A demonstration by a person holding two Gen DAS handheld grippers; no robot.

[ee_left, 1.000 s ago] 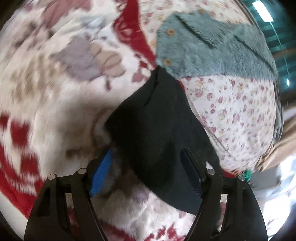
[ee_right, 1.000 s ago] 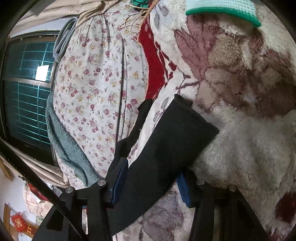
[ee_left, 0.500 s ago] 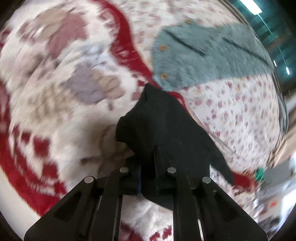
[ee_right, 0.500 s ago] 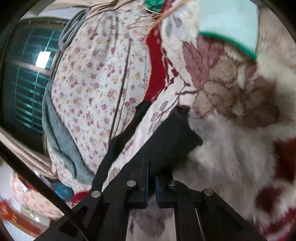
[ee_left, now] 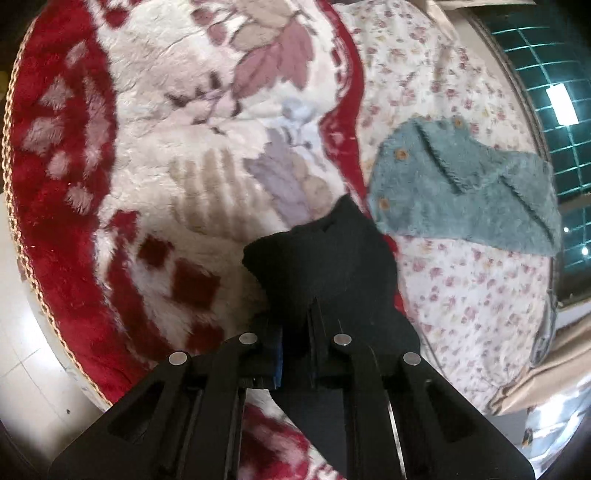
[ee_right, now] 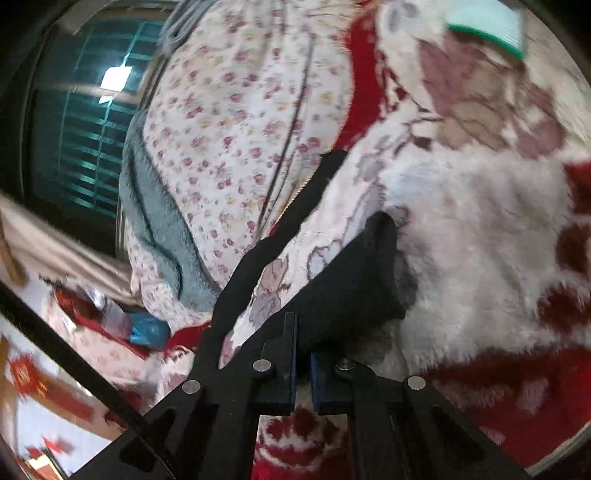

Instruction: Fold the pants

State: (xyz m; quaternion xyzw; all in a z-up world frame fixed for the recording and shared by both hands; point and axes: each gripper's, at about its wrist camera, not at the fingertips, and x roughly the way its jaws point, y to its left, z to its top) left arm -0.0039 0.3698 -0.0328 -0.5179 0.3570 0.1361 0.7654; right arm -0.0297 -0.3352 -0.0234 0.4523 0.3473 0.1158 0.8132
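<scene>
The black pants point(ee_left: 325, 266) hang bunched from my left gripper point(ee_left: 295, 332), which is shut on their cloth and holds it above the plush red and white blanket point(ee_left: 177, 122). In the right wrist view my right gripper point(ee_right: 301, 354) is shut on another end of the black pants point(ee_right: 354, 280). A narrow black strip of the pants point(ee_right: 280, 229) stretches away from it up to the left, across the blanket point(ee_right: 480, 229).
A teal fuzzy garment with buttons point(ee_left: 461, 199) lies on a floral sheet point(ee_left: 472, 295) right of the pants. A mint green knit item point(ee_right: 487, 26) lies at the far end. The bed edge with gold cord point(ee_left: 14, 206) and white floor are at left.
Both grippers closed on the black pants, which lay between open jaws a second ago. Both have since lifted the cloth, and the views have shifted across the blanket.
</scene>
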